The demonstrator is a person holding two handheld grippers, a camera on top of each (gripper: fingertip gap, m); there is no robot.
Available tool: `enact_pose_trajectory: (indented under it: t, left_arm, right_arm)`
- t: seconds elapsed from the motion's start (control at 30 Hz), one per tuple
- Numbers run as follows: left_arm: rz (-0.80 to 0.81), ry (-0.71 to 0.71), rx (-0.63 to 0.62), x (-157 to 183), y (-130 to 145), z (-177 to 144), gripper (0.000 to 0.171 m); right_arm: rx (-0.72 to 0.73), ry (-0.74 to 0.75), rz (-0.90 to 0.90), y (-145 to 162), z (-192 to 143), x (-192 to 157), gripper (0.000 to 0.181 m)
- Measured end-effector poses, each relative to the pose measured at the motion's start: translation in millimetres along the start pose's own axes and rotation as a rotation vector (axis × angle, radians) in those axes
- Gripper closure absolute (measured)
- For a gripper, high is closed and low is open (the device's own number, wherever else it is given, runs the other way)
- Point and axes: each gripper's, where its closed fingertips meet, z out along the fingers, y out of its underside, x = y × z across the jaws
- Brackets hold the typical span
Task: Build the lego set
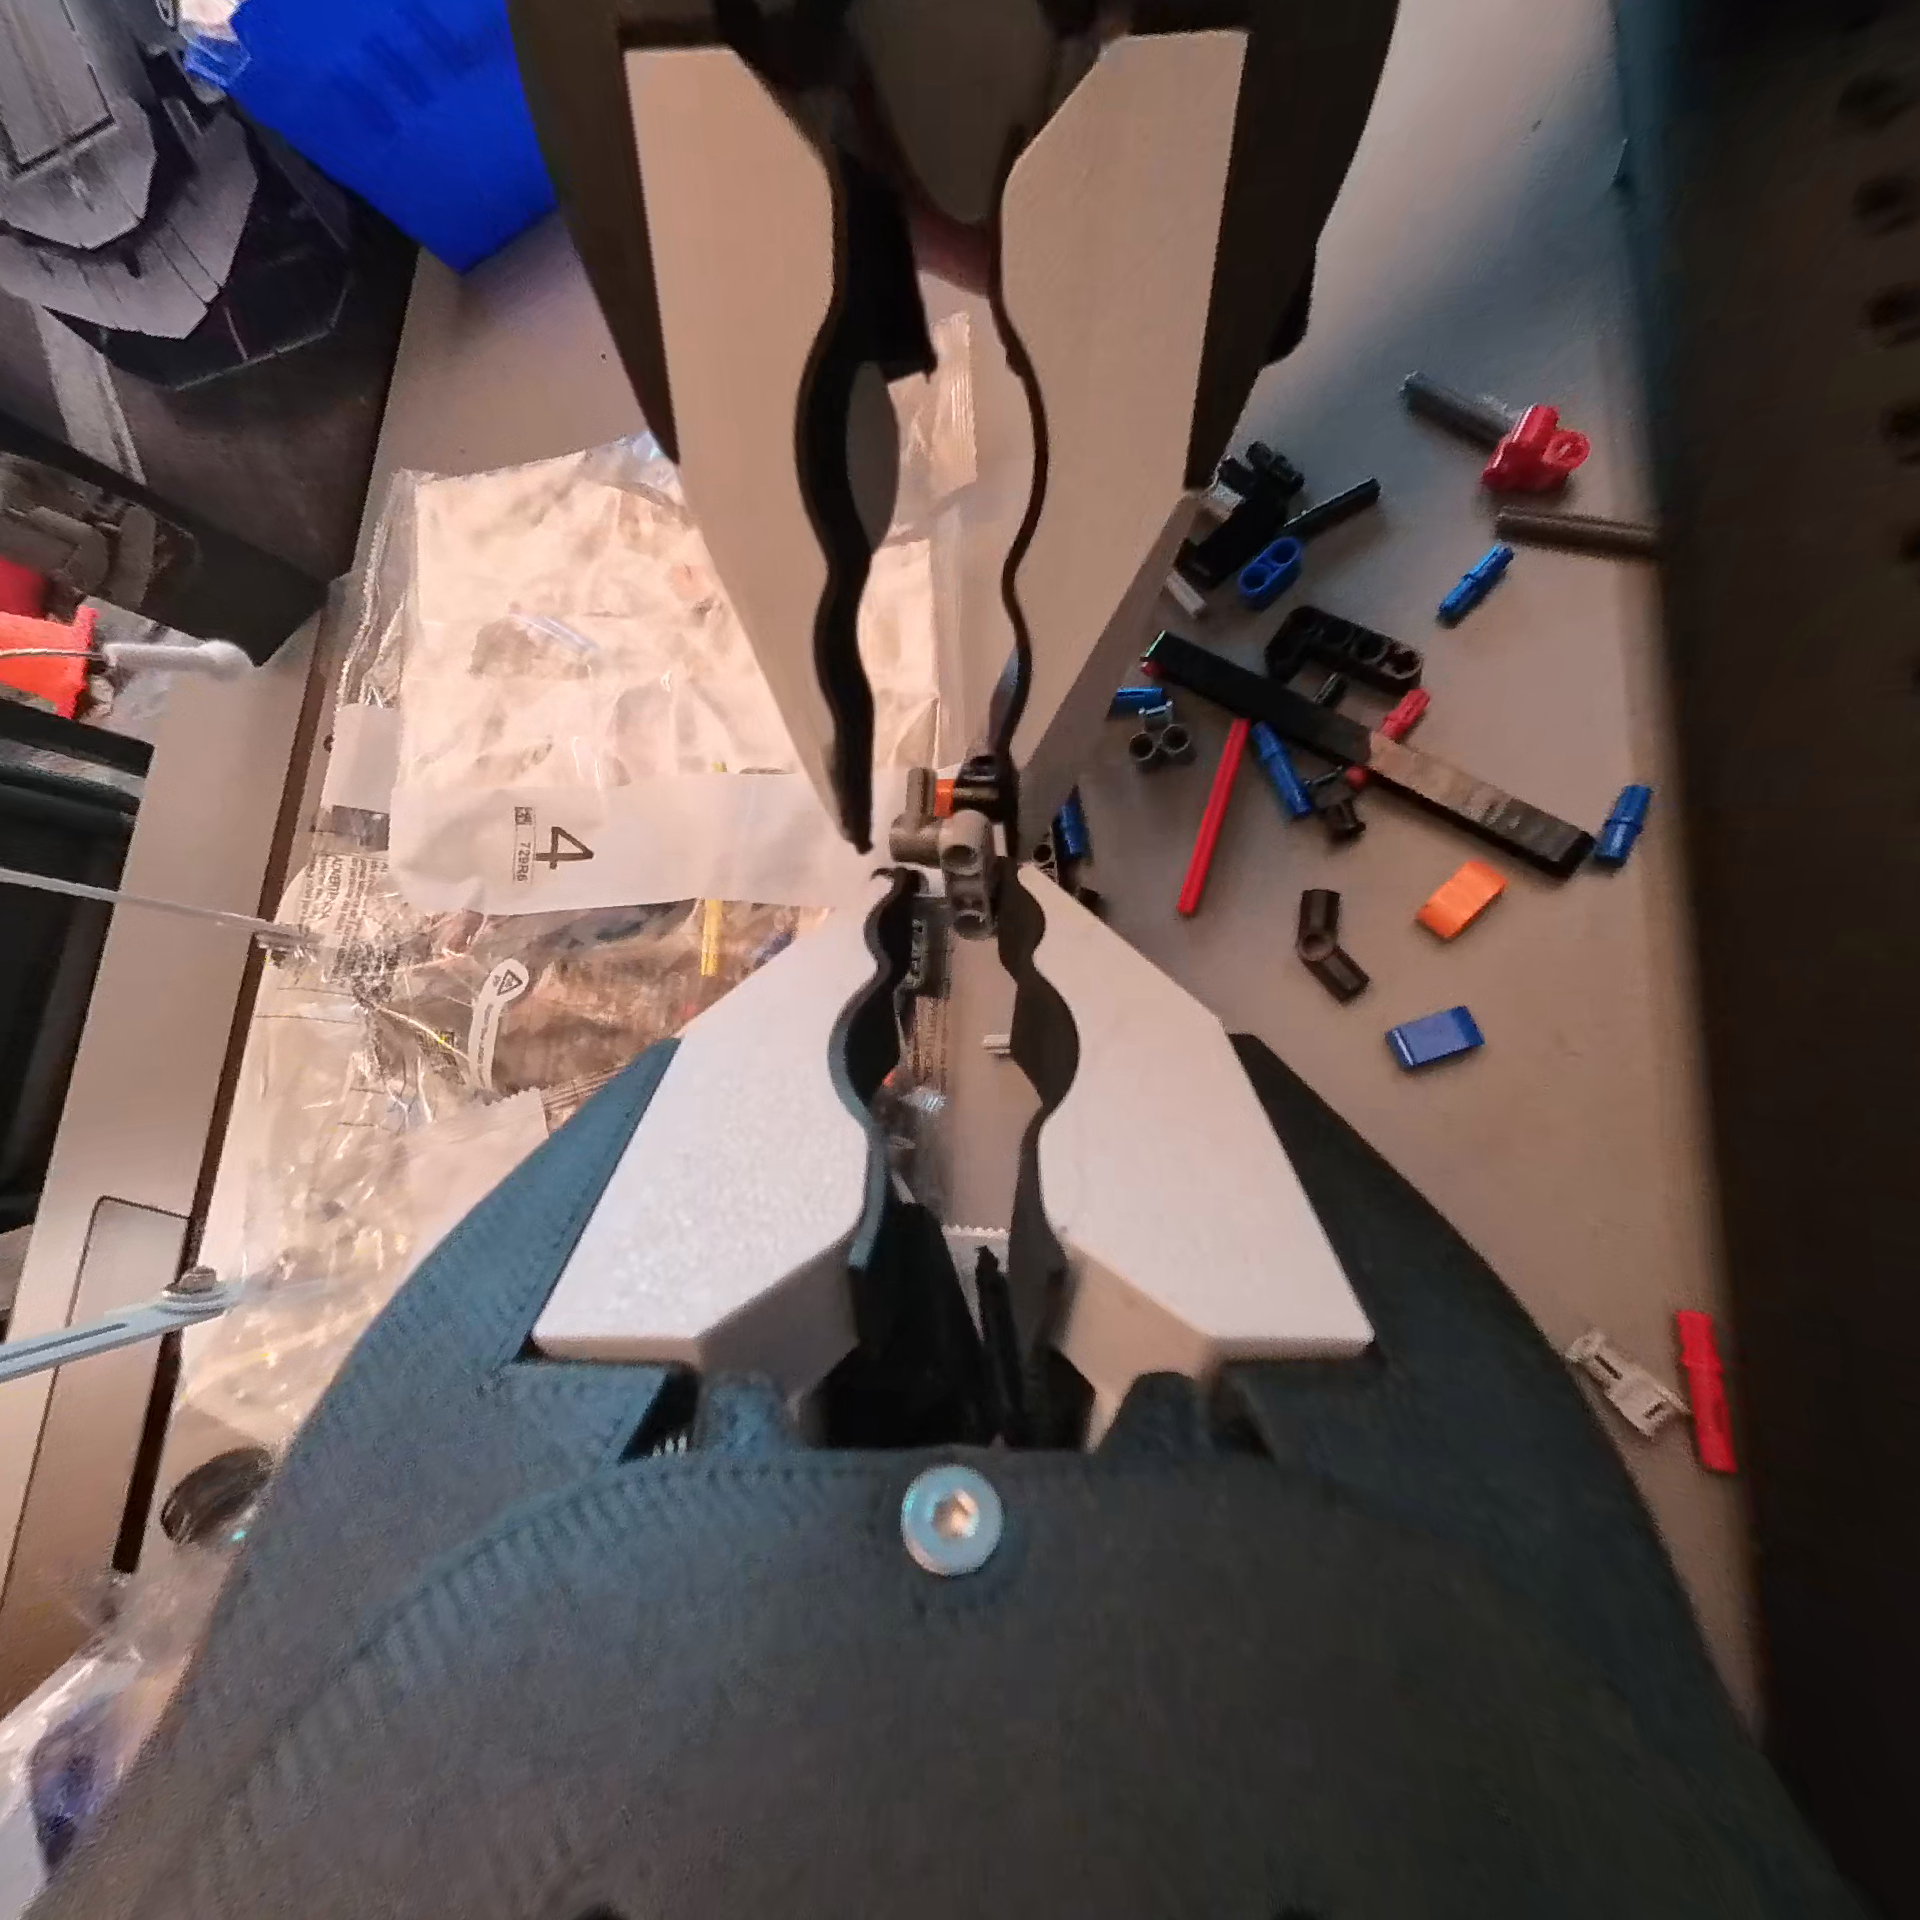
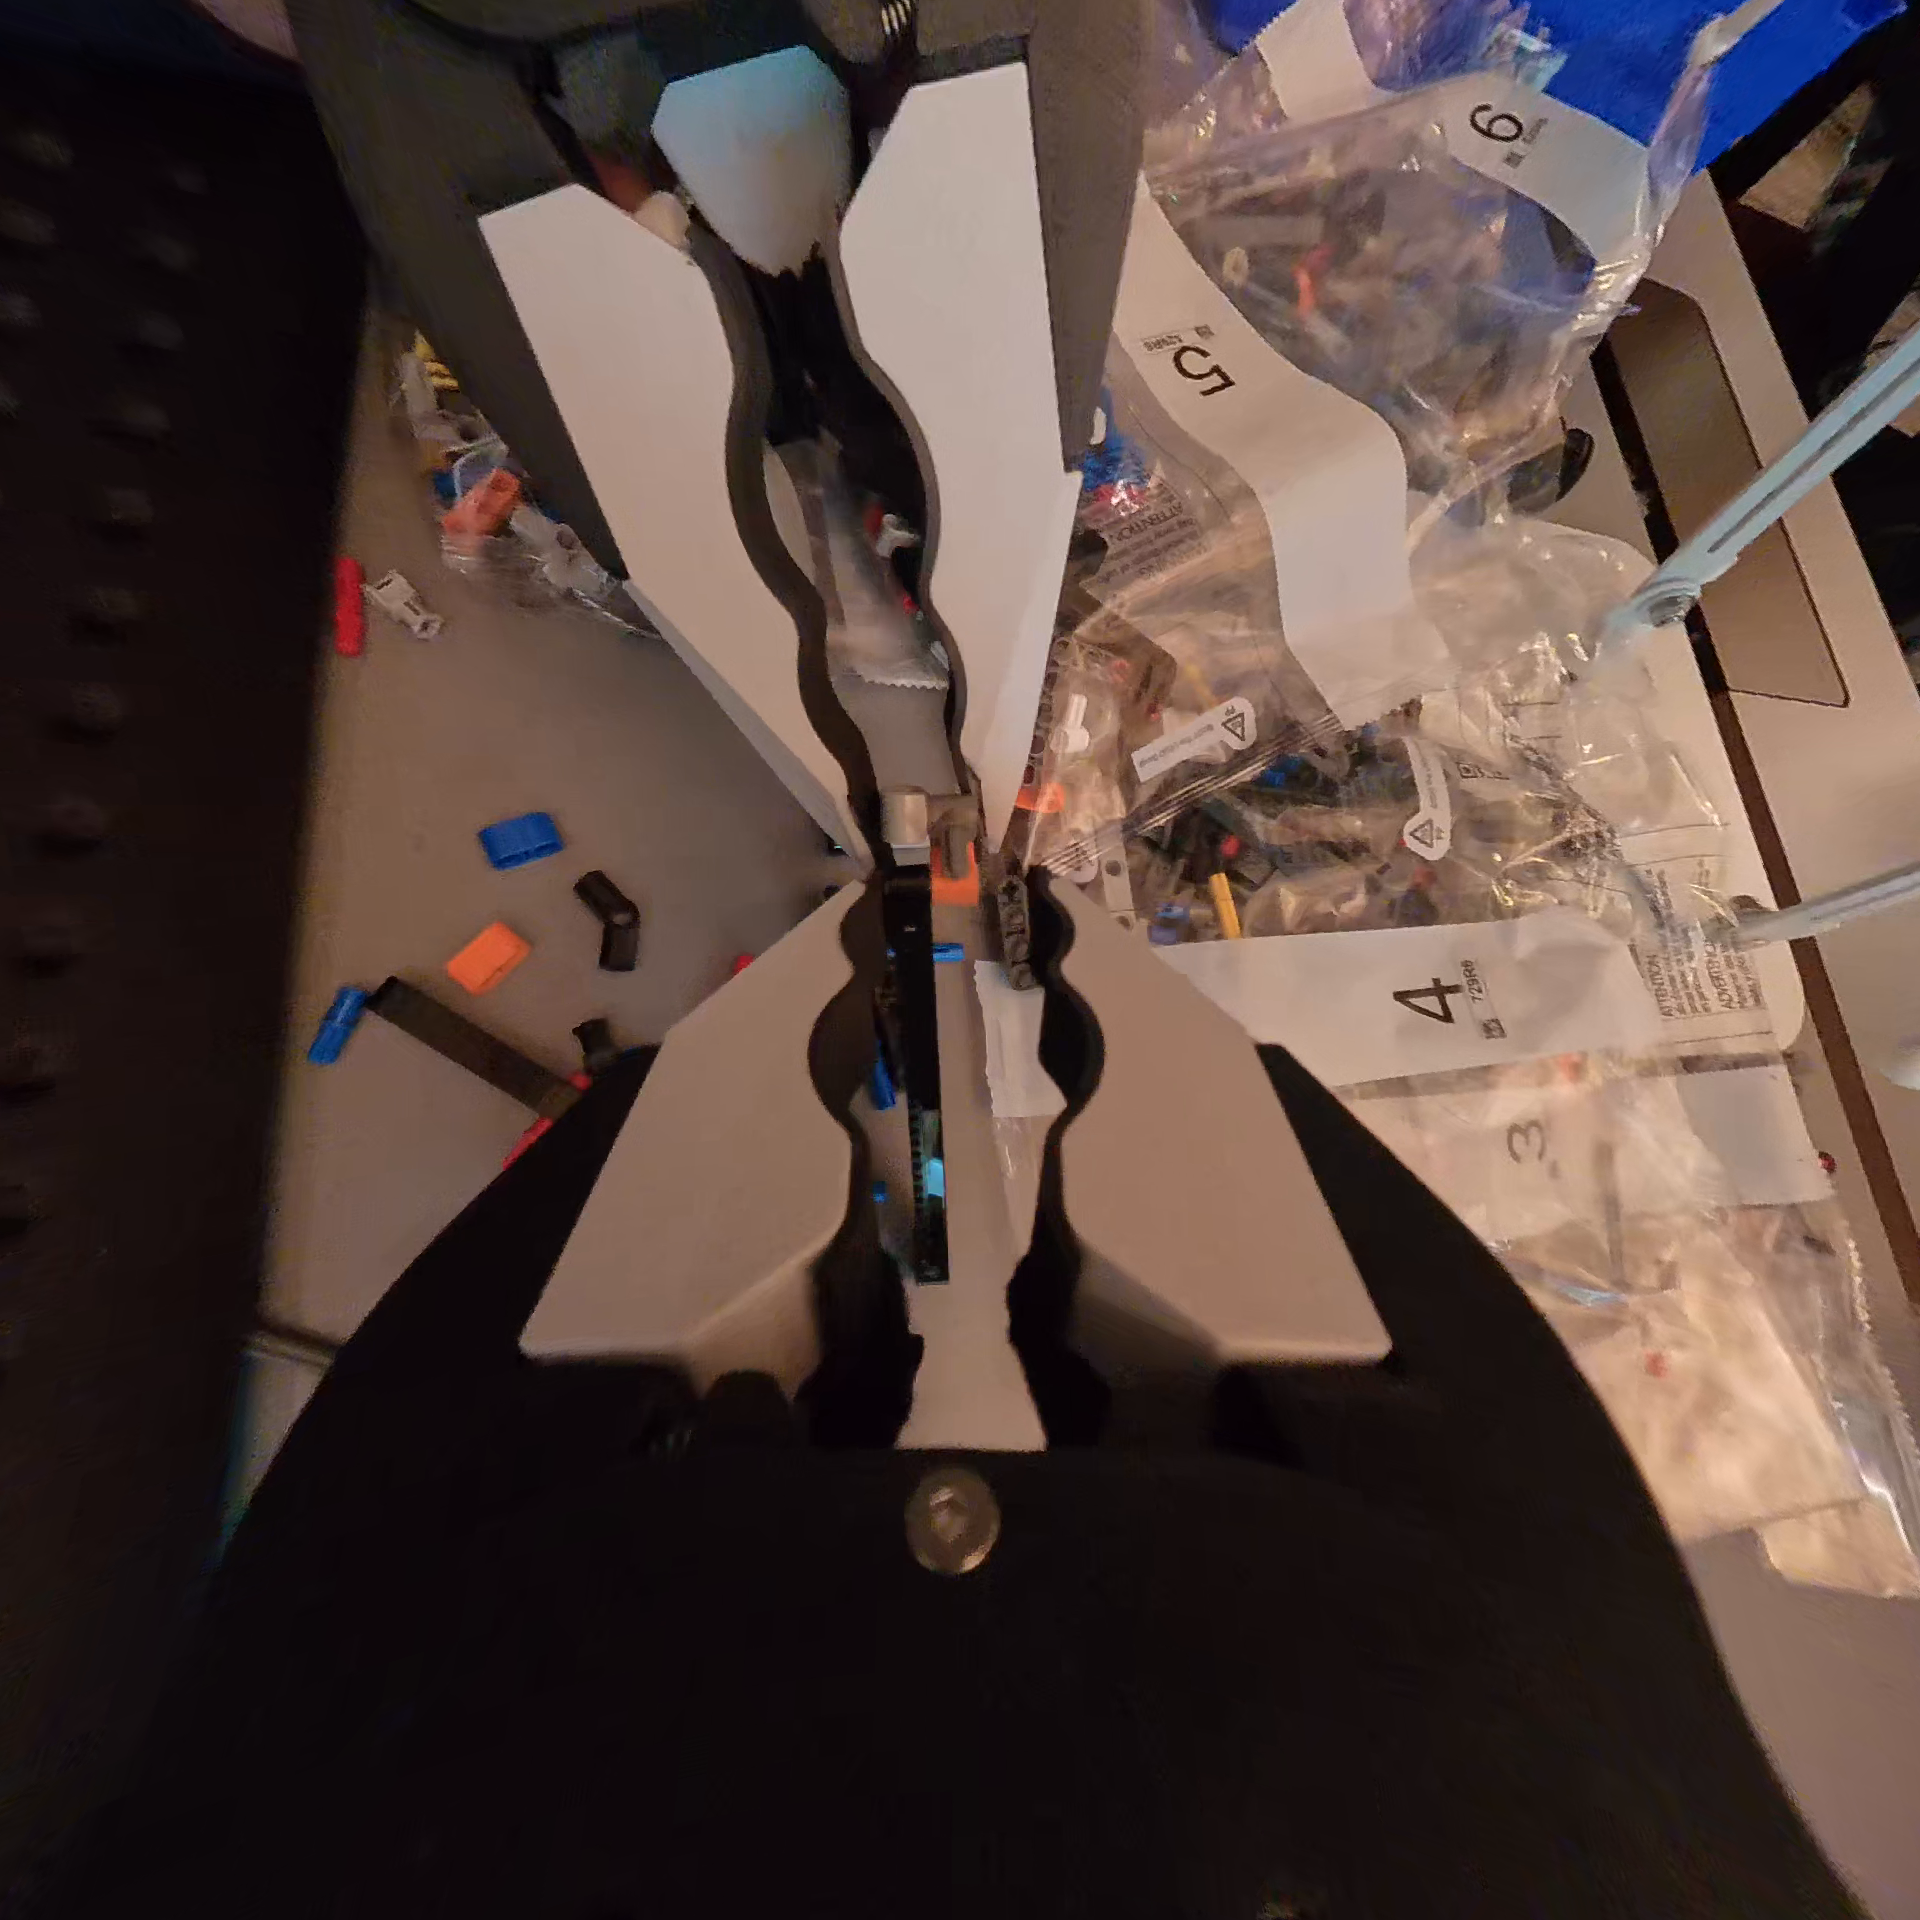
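The small grey, orange and black Technic sub-assembly (image 1: 956,842) hung above the table, between both tips. The left gripper (image 1: 951,894) pinched its grey connector; the right gripper (image 2: 961,904) pinched its black end, probably to press parts together. Loose pieces (image 1: 1351,727) lay on the grey tabletop (image 1: 1455,1195), numbered bags (image 2: 1434,997) alongside.

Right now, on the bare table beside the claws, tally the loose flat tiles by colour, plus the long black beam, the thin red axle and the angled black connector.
Orange flat tile: 1
Blue flat tile: 1
Long black beam: 1
Thin red axle: 1
Angled black connector: 1
Total: 5
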Motion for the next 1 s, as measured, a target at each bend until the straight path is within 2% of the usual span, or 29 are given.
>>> enact_pose_trajectory:
  t: [0.17, 0.3, 0.4, 0.5, 0.67, 0.73, 0.87, 1.0]
  left_arm:
    - [0.036, -0.011, -0.023, 1.4, 3.0, 1.3, 0.156]
    - [0.071, -0.03, -0.035, 1.6, 0.6, 0.4, 0.157]
    - [0.082, -0.047, -0.059, 1.4, 1.7, 1.9, 0.158]
    - [0.005, -0.028, -0.034, -0.9, 2.1, 1.6, 0.157]
    - [-0.193, 0.068, 0.043, -1.7, 0.3, 0.3, 0.157]
    - [-0.218, 0.077, 0.074, -3.3, -1.9, -2.0, 0.157]
    - [0.034, -0.048, -0.042, -1.4, 1.9, 2.0, 0.158]
    - [0.198, -0.127, -0.113, 0.4, 2.0, 2.9, 0.159]
  right_arm:
    - [-0.047, 0.006, -0.067, 1.3, 3.3, -6.2, 0.168]
    - [-0.041, -0.079, 0.092, 1.5, 1.1, -6.7, 0.169]
    - [-0.051, -0.081, 0.128, 3.1, 1.9, -6.0, 0.169]
    - [-0.047, -0.068, 0.152, 1.9, 2.5, -3.1, 0.169]
    - [-0.088, 0.037, 0.041, 0.4, 2.7, 1.7, 0.169]
    - [-0.068, 0.034, 0.053, -2.3, 1.1, 2.9, 0.169]
    - [-0.044, -0.075, 0.183, 2.6, 2.3, -2.6, 0.169]
    - [-0.011, -0.18, 0.307, 3.0, 1.0, -7.4, 0.169]
